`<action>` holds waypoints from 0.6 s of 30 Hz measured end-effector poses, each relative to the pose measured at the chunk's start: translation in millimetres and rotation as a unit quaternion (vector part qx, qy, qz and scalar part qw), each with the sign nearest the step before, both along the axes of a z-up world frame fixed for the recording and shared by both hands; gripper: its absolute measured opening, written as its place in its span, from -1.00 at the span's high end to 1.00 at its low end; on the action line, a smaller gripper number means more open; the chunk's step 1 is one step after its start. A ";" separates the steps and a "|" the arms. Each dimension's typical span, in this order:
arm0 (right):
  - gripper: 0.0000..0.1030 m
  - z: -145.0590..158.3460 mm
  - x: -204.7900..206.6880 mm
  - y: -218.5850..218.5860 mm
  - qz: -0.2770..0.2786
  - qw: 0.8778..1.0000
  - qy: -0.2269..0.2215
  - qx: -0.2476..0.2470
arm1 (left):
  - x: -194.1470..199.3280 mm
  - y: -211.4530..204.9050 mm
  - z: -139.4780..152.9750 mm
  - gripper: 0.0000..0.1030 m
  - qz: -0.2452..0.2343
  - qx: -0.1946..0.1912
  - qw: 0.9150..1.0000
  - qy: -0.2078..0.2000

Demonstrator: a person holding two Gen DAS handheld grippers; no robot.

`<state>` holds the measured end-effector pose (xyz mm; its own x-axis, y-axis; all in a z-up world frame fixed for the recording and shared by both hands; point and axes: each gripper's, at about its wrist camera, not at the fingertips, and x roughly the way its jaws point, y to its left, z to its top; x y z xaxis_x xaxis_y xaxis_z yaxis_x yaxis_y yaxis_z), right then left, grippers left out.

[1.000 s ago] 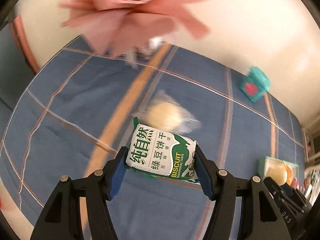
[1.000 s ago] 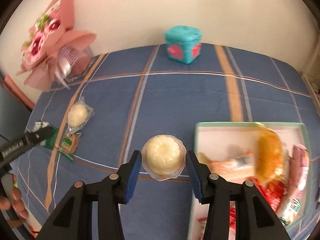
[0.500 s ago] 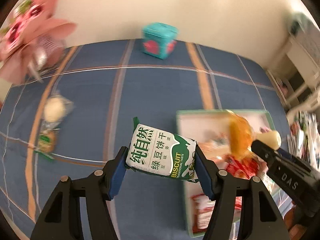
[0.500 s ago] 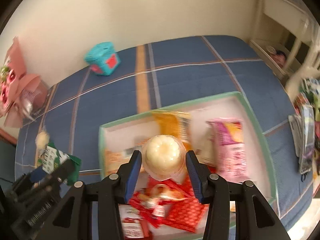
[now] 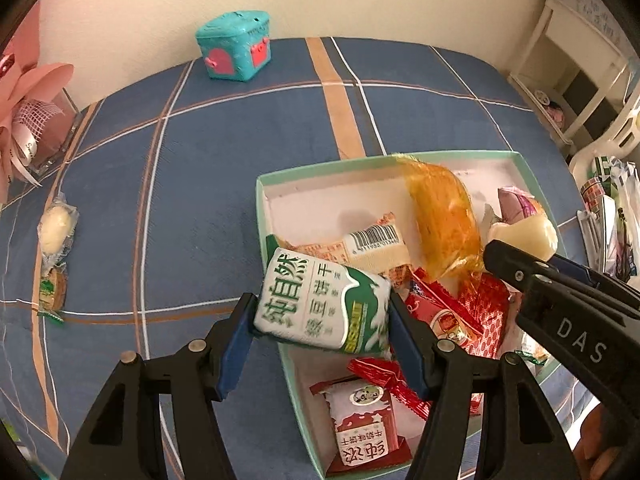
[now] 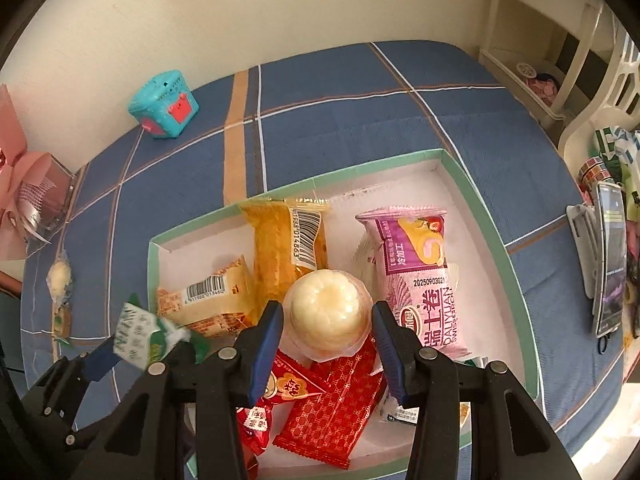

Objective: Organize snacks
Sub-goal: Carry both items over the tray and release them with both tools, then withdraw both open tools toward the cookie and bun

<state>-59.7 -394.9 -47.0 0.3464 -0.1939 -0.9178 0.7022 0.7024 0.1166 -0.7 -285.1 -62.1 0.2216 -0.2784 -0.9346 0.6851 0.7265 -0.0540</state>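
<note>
My left gripper [image 5: 322, 316] is shut on a green-and-white biscuit packet [image 5: 324, 304] and holds it over the near-left rim of the green-edged snack box [image 5: 262, 216]. My right gripper [image 6: 328, 320] is shut on a round pale pastry in clear wrap [image 6: 326, 312], held over the box's middle [image 6: 496, 256]. The box holds an orange cake pack [image 6: 286, 248], a pink roll pack [image 6: 420, 272], a barcode pack [image 6: 208, 300] and red wrappers [image 6: 332, 400]. The right gripper with its pastry [image 5: 524, 234] also shows in the left wrist view.
Two small wrapped snacks [image 5: 56, 226] [image 5: 52, 290] lie on the blue checked cloth at the far left. A teal toy chest [image 5: 234, 44] stands by the wall. A pink bouquet [image 5: 28, 104] is at the left. White shelving [image 6: 560, 60] and a phone [image 6: 610, 264] are at the right.
Both grippers have swung right with their snacks, from over the open cloth to over the snack box. The grips have not changed.
</note>
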 end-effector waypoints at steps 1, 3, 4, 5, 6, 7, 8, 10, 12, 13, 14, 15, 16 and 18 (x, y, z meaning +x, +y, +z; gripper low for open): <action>0.05 -0.5 0.2 0.2 0.001 1.000 0.001 0.000 | -1.3 0.1 -0.5 -0.28 0.000 0.000 1.000 0.001; 0.05 -1.8 0.5 0.6 0.001 1.000 0.003 0.001 | -2.6 -0.4 -0.2 -0.28 -0.001 0.000 1.000 0.002; 0.05 -2.5 0.1 1.2 0.002 1.000 0.004 0.002 | -3.0 -0.5 0.1 -0.28 -0.002 0.000 1.000 0.002; 0.04 -3.1 0.0 0.9 0.002 1.000 0.005 0.003 | -3.1 -0.1 0.5 -0.28 -0.001 0.000 1.000 0.004; 0.03 -3.8 -0.3 1.2 0.002 1.000 0.006 0.003 | -1.8 0.0 -0.7 -0.28 0.000 0.000 1.000 0.007; 0.03 -4.3 -0.1 1.2 0.001 1.000 0.008 0.002 | -1.3 0.2 -0.9 -0.29 0.001 0.000 1.000 0.011; 0.03 -4.0 0.2 1.2 0.001 1.000 0.009 -0.001 | -0.9 0.4 -1.1 -0.30 0.005 0.005 1.000 0.011; 0.03 -3.0 -0.7 1.7 0.001 1.000 0.009 -0.002 | 0.8 0.8 -1.2 -0.32 0.007 0.006 1.000 0.016; 0.00 -3.0 -0.3 1.5 0.001 1.000 0.010 -0.003 | 1.7 1.4 -1.0 -0.39 0.008 0.006 1.000 0.020; -0.04 -3.0 -0.1 1.6 0.001 1.000 0.012 -0.002 | 3.0 1.3 -0.5 -0.40 0.009 0.006 1.000 0.022; -0.06 -3.0 0.4 2.0 0.001 1.000 0.014 -0.003 | 3.8 1.6 0.7 -0.42 0.010 0.003 1.000 0.024; -0.07 -2.8 0.7 2.4 0.001 1.000 0.015 -0.003 | 4.4 2.1 2.0 -0.44 0.011 0.000 1.000 0.026; -0.07 -2.3 1.1 3.1 0.001 1.000 0.016 -0.003 | 5.0 3.0 3.9 -0.45 0.012 -0.004 1.000 0.028; -0.08 0.1 2.0 4.2 0.001 1.000 0.012 -0.003 | 6.3 4.1 7.8 -0.47 0.015 -0.010 0.999 0.029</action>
